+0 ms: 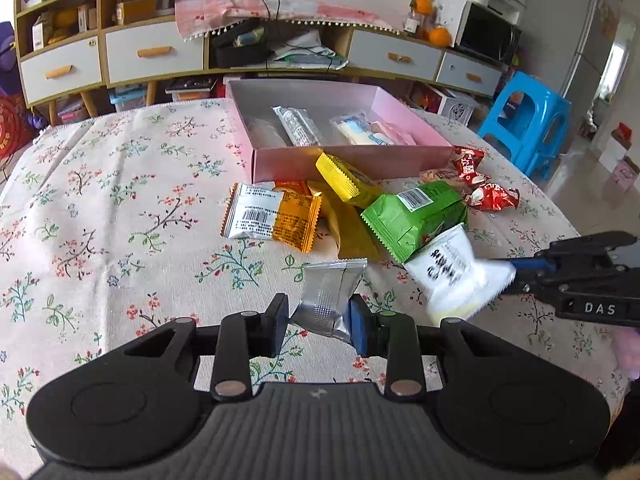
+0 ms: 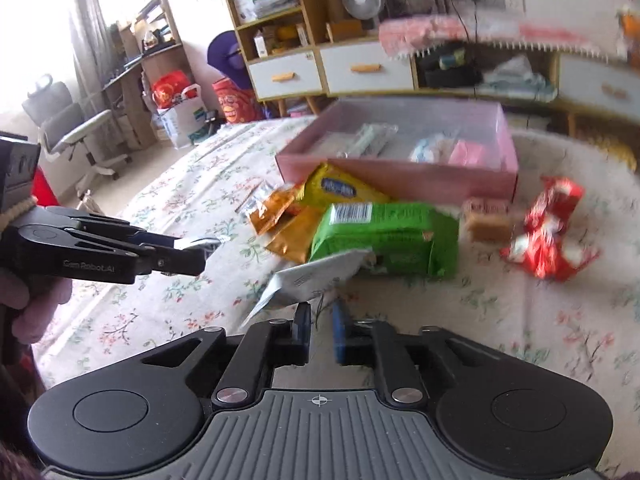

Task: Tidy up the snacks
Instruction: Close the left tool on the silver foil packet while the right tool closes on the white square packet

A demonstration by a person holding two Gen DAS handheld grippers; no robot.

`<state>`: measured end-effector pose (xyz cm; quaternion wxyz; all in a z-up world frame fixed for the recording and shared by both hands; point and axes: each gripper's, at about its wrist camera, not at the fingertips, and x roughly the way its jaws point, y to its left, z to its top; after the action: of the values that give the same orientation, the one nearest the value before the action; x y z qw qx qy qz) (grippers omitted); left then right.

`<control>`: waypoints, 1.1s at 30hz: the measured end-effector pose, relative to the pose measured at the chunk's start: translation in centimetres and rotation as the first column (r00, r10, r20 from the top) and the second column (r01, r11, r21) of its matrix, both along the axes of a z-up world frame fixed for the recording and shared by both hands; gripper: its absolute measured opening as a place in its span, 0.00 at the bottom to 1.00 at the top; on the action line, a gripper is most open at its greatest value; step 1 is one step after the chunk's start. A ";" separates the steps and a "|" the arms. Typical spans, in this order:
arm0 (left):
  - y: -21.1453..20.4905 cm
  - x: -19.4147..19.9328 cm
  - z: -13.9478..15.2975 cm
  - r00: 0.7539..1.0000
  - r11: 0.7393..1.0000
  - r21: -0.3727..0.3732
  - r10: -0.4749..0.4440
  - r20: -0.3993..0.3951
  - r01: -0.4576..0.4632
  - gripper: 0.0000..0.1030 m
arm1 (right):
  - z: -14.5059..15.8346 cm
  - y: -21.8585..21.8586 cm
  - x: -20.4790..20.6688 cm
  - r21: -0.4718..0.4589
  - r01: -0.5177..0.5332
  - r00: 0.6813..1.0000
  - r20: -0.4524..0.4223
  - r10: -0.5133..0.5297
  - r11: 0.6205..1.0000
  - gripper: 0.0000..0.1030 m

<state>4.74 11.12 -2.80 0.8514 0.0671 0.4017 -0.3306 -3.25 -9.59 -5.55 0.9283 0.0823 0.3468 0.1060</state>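
Both grippers held light foil packets near the pink box (image 1: 344,156), which sat on the floral cloth.
The green pack (image 1: 412,216), puffy and crushable, looked best taken by its crimped end; the right gripper (image 2: 320,326) had clamped the white packet (image 1: 456,276); the left gripper (image 1: 316,320) pinched the silver packet (image 1: 332,296), slippery.

The left gripper (image 1: 319,316) is matte black, with a ribbed grey plate at six o'clock and round discs at four and eight. Silver rivets pin its linkage bars. One finger pad is black, the other blue (image 1: 359,330). The right gripper (image 2: 321,330) has the same build, with a crosshair mark on its plate. White lettering marks both bodies.
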 end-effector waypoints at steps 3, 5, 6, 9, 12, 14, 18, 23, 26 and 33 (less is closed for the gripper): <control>-0.2 -0.1 -0.3 1.000 1.000 0.011 -0.005 -0.014 0.005 0.29 | -0.7 -0.5 0.3 0.007 0.031 0.999 -0.040 -0.031 0.999 0.57; -0.3 -0.2 -0.4 1.000 1.000 0.020 -0.012 -0.020 0.012 0.29 | -0.9 -0.8 0.5 0.033 0.048 0.997 -0.058 -0.046 0.998 0.61; -0.4 -0.2 -0.5 1.000 1.000 0.023 -0.015 -0.023 0.015 0.29 | -0.9 -0.9 0.5 0.043 0.054 0.997 -0.064 -0.051 0.998 0.61; -0.6 -0.3 -0.8 0.999 0.999 0.030 -0.020 -0.038 0.021 0.29 | -0.7 -1.6 0.7 0.089 0.083 0.994 -0.072 -0.077 0.993 0.61; -0.9 -0.4 -1.2 0.998 0.999 0.021 -0.027 -0.065 0.028 0.29 | -0.6 -2.4 1.0 0.180 0.095 0.993 -0.092 -0.079 0.979 0.61; -1.3 -0.6 -1.3 0.997 0.999 0.011 -0.040 -0.073 0.041 0.29 | -0.7 -2.6 1.2 0.231 0.103 0.991 -0.108 -0.080 0.968 0.61; -2.3 -1.2 -1.3 0.994 0.997 0.010 -0.082 -0.070 0.083 0.29 | -0.5 -3.0 1.4 0.316 0.099 0.991 -0.114 -0.066 0.944 0.61; -2.9 -1.3 -1.8 0.993 0.995 0.029 -0.094 -0.076 0.097 0.29 | -0.5 -2.9 1.6 0.374 0.084 0.991 -0.127 -0.039 0.924 0.61; -2.9 -1.3 -2.0 0.993 0.995 0.034 -0.091 -0.077 0.093 0.29 | -0.7 -2.3 1.8 0.345 0.085 0.990 -0.132 -0.041 0.935 0.62; -2.7 -1.1 -1.9 0.994 0.996 0.040 -0.079 -0.075 0.082 0.29 | -1.7 -1.1 2.7 0.280 0.075 0.986 -0.165 -0.029 0.957 0.31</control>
<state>3.60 8.40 -4.75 0.8204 0.0892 0.4366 -0.3582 -0.53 -10.73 -7.20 0.8785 0.2325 0.3987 0.1233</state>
